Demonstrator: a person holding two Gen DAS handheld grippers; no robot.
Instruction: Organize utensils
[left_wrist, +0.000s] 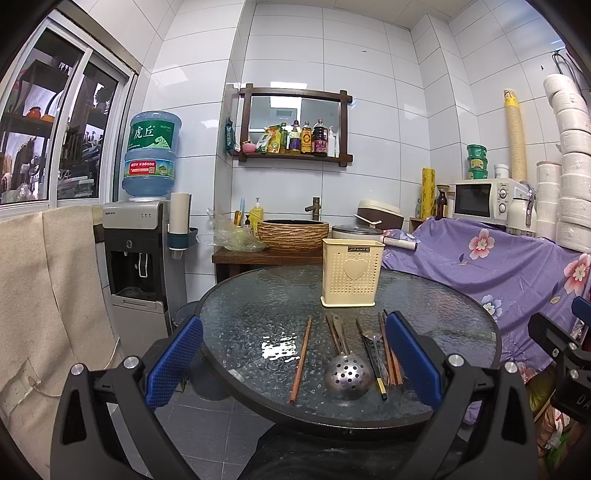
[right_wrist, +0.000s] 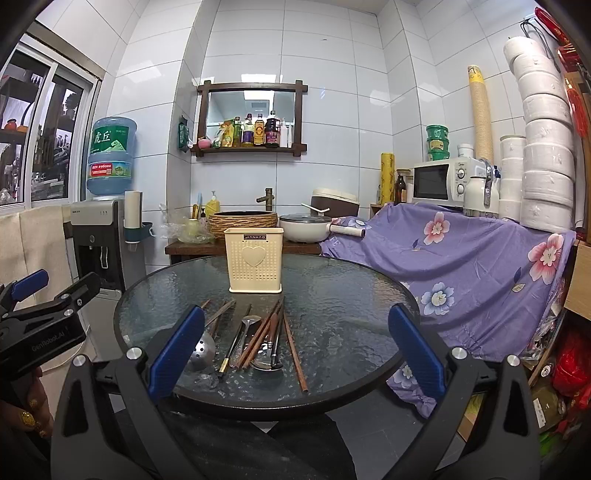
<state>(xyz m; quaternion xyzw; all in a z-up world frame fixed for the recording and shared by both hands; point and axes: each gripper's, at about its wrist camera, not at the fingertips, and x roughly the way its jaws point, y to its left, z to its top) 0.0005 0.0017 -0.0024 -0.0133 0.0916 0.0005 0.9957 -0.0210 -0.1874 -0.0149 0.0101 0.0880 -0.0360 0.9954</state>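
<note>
Cream perforated plastic utensil holder (left_wrist: 351, 273) stands on far part of round dark glass table (left_wrist: 240, 314). Loose brown wooden chopsticks (left_wrist: 301, 360), perforated steel skimmer ladle (left_wrist: 348, 374) and metal spoons (right_wrist: 267, 360) lie near edge, before holder. Grey water dispenser (left_wrist: 135, 254) far left; white microwave (left_wrist: 484, 199) far right.

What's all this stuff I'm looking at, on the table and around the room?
utensil holder: one, cream, upright at the far side of the table
round glass table: one, dark rim, centre
slotted ladle: one, steel, lying at the near side of the table
chopsticks: several, brown, lying loose beside the ladle
spoon: at least one, steel, among the chopsticks
microwave: one, white, right
water dispenser: one, grey with a blue bottle, left
floral cloth: one, purple, right
left gripper: blue pads, open
right gripper: blue pads, open
</note>
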